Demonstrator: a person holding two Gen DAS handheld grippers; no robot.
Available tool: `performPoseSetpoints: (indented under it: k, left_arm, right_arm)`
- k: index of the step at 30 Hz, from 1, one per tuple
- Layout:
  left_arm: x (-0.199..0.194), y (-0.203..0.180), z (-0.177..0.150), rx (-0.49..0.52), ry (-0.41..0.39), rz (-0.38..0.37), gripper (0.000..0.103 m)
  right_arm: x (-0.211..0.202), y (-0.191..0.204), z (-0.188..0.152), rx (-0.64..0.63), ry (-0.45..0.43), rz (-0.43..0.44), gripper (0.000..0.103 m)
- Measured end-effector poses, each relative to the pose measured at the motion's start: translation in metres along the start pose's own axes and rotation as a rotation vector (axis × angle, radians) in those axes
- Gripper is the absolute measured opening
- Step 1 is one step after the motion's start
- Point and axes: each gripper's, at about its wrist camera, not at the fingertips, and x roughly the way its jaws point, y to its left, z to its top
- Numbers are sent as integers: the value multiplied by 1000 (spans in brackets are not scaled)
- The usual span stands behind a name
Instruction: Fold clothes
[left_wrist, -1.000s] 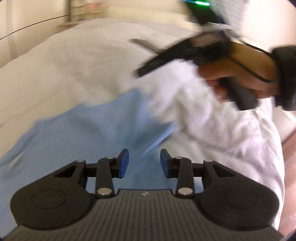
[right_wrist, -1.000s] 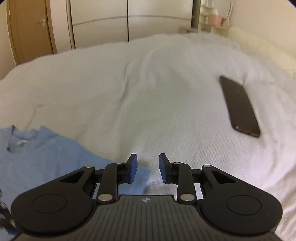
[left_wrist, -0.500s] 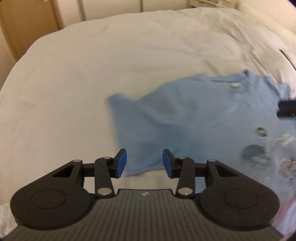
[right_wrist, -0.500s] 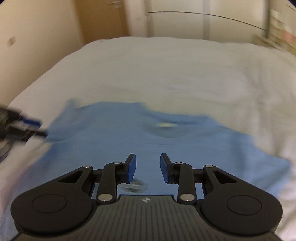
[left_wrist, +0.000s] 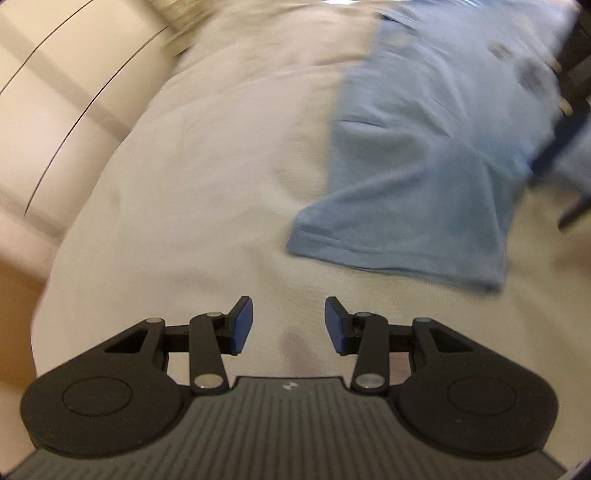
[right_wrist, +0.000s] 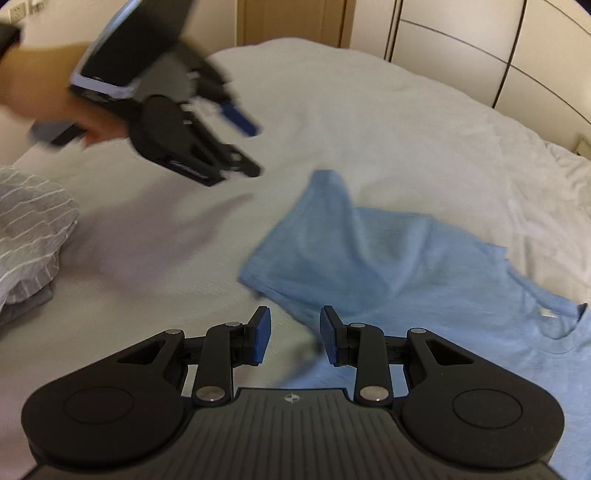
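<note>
A light blue T-shirt (right_wrist: 369, 251) lies spread on the white bed (right_wrist: 369, 122), one sleeve (right_wrist: 317, 221) pointing away and the neck label (right_wrist: 546, 314) at the right. My right gripper (right_wrist: 295, 317) hovers open over the shirt's edge below that sleeve, its pads gripping nothing. A hand holds my left gripper (right_wrist: 256, 151) above the sheet, left of the sleeve, with its jaws apart. In the left wrist view the left gripper (left_wrist: 289, 314) is open over bare sheet. The shirt (left_wrist: 424, 184) lies ahead to its right, sleeve hem nearest.
A grey striped garment (right_wrist: 29, 229) lies bunched at the bed's left edge. Pale wardrobe doors (right_wrist: 480, 44) stand behind the bed. A wooden floor strip (left_wrist: 14, 295) shows past the bed's left side. The dark blur at the left wrist view's right edge (left_wrist: 576, 74) is the other tool.
Both grippers have swung fast across the bed and rolled. The left one has left the shirt's body for bare sheet by the sleeve. The right one moved from bare sheet onto the shirt.
</note>
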Motion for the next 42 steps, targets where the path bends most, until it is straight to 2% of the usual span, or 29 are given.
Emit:
performPoseSetpoints:
  k: [1, 5, 8, 11, 14, 16, 19, 24, 29, 30, 32, 33, 37, 42]
  left_arm:
    - [4, 4, 2, 1, -13, -35, 37]
    - [20, 41, 14, -212, -64, -185, 37]
    - [32, 57, 23, -253, -77, -263, 37]
    - [52, 66, 33, -276, -15, -373, 36]
    - [69, 68, 38, -274, 64, -435, 31]
    - [74, 71, 38, -295, 94, -445, 18]
    - [78, 78, 37, -338, 121, -455, 6]
    - [76, 86, 35, -400, 135, -469, 0]
    - [74, 85, 37, -419, 145, -463, 0]
    - [73, 85, 37, -427, 147, -461, 0]
    - [69, 87, 39, -447, 145, -461, 0]
    - [66, 89, 41, -464, 140, -461, 0]
    - [53, 101, 55, -560, 106, -481, 0]
    - [46, 106, 85, -664, 103, -508, 0]
  right_arm:
    - [5, 6, 1, -6, 6, -15, 35]
    - [17, 21, 4, -75, -1, -58, 35]
    - [26, 29, 1, -142, -9, -60, 35]
    - [30, 39, -2, -181, -7, -71, 35]
    - [35, 48, -5, -209, -10, -99, 35]
    - [38, 54, -7, -233, -15, -123, 35]
    - [48, 61, -7, -269, -11, -159, 35]
    - [56, 73, -8, -315, -21, -205, 35]
    - [67, 81, -6, -365, -19, -259, 35]
    - [68, 80, -5, -364, -18, -266, 32]
    - [71, 76, -2, -334, -22, -267, 17]
    - [72, 73, 1, -315, -25, -266, 4]
    - [58, 51, 7, -187, -81, -238, 2]
    - [21, 3, 6, 176, -180, -122, 3]
